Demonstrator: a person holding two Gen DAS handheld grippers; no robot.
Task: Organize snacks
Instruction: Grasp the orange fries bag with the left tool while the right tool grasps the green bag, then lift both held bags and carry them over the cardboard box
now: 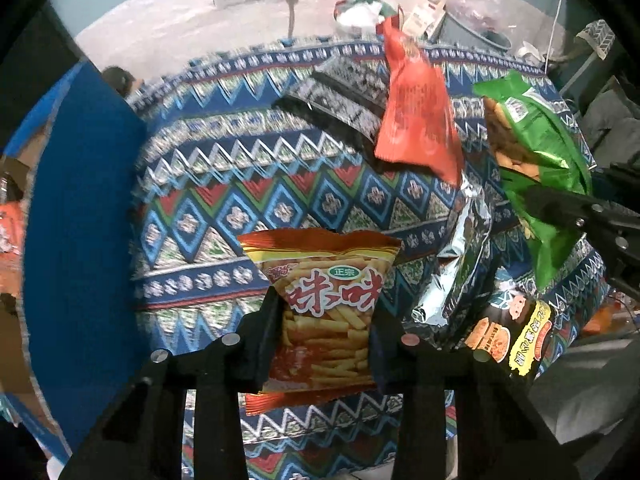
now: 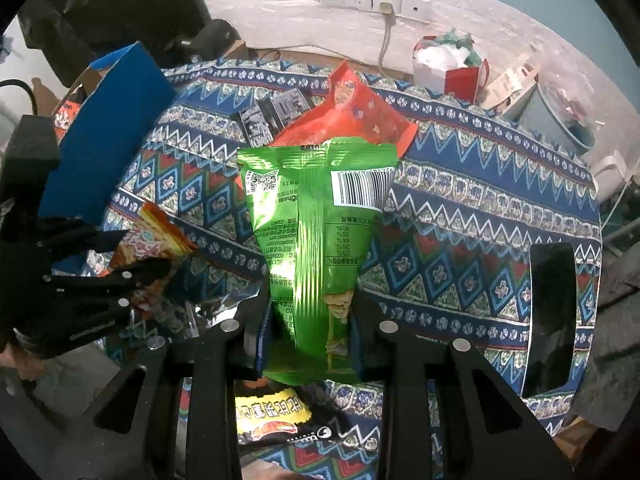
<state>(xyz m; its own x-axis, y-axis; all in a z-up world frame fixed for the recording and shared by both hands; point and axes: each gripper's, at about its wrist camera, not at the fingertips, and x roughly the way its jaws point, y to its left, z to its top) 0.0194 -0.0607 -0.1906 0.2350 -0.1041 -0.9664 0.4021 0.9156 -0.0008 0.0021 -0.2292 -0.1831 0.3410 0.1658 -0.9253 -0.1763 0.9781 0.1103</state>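
I see a table with a bright zigzag cloth [image 2: 460, 216]. Past my tongs, a red snack bag [image 2: 360, 116] and black packets [image 2: 276, 114] lie on it.

Glossy foil snack packets [image 1: 324, 308] lie on woven tablecloth [image 1: 240, 184].

Orange fries packet [image 1: 326, 312] between left hand-held gripper [image 1: 324, 340] fingers, above patterned cloth [image 1: 240, 184].

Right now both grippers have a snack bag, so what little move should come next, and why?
Probably carry the orange fries bag over to the blue box. The left gripper pinches it above the patterned cloth, and the box stands close beside it. The right gripper can keep holding the green bag meanwhile.
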